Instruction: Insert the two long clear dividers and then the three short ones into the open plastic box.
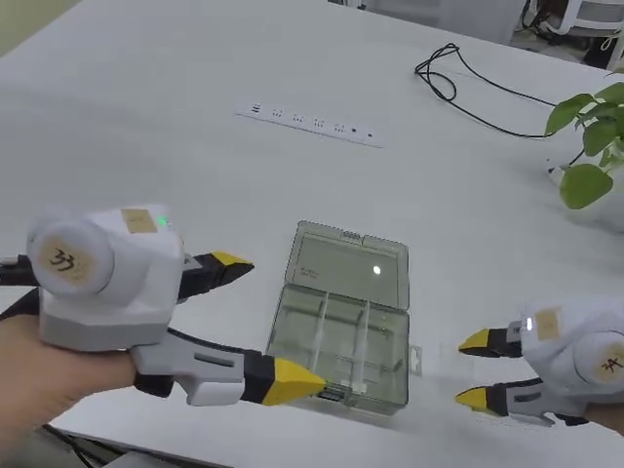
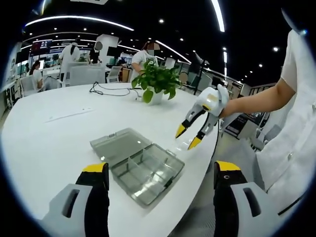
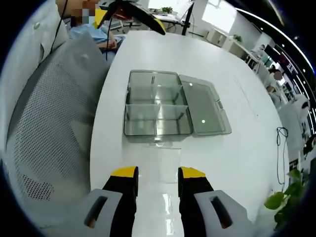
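Box (image 1: 370, 396) of clear grey plastic lies open near the front edge of the white desk (image 1: 146, 117), its lid (image 1: 353, 265) folded flat on the far side. Two long dividers (image 1: 322, 330) stand inside it, running from the front wall toward the hinge. In the right gripper view a cross wall also shows between them, but how many short ones are in place cannot be told. A small clear piece (image 1: 417, 359) lies on the desk just beside the box's right wall.

Left hand-held gripper (image 1: 261, 322) hangs above the desk left of the box with its yellow-tipped jaws spread wide, holding nothing; one tip is near the box's front left corner. Right hand-held gripper (image 1: 475, 370) hovers right of the box, near the clear piece, jaws a little apart and empty.

Farther back on the desk lie a white power strip (image 1: 310, 122) and a looped black cable (image 1: 458, 83), with a green plant (image 1: 588, 146) at the right edge
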Demonstrator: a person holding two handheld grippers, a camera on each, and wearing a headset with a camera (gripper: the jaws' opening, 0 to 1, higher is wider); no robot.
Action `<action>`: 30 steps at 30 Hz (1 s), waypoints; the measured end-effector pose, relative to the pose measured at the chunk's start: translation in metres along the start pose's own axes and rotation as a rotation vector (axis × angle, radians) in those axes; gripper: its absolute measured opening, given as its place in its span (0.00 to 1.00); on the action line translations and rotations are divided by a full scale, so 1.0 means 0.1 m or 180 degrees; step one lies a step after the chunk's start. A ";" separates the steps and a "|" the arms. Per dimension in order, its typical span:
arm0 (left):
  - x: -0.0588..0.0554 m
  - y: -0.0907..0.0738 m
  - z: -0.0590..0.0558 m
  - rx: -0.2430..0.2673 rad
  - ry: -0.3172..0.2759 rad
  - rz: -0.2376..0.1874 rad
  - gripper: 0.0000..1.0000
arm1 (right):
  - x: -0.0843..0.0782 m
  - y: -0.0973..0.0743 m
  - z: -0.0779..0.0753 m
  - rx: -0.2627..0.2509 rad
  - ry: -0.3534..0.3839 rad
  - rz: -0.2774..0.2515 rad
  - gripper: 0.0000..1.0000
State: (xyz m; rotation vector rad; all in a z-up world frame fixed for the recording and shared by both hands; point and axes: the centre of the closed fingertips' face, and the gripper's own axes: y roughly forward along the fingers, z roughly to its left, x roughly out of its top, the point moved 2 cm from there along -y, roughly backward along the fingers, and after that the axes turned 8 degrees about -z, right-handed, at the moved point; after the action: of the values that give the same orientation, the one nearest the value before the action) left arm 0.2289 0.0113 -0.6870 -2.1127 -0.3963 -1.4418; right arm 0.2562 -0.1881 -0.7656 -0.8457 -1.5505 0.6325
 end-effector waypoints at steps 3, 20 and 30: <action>0.05 0.07 -0.06 -0.0064 -0.0059 -0.0043 0.86 | 0.17 -0.10 0.00 -0.0096 -0.0046 -0.0084 0.33; 0.16 0.41 -0.31 -0.0287 -0.0920 -0.0042 0.63 | 0.75 -0.35 0.13 -0.0310 -0.0318 -0.0227 0.33; 0.17 0.53 -0.45 -0.0429 -0.1356 -0.0072 0.42 | 1.00 -0.41 0.20 -0.0347 -0.0496 -0.0243 0.33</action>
State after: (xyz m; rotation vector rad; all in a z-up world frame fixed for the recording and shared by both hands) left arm 0.2291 -0.0589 -0.6730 -2.5347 -0.4935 -1.0462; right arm 0.2262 -0.1302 -0.6774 -0.8301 -1.7633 0.5735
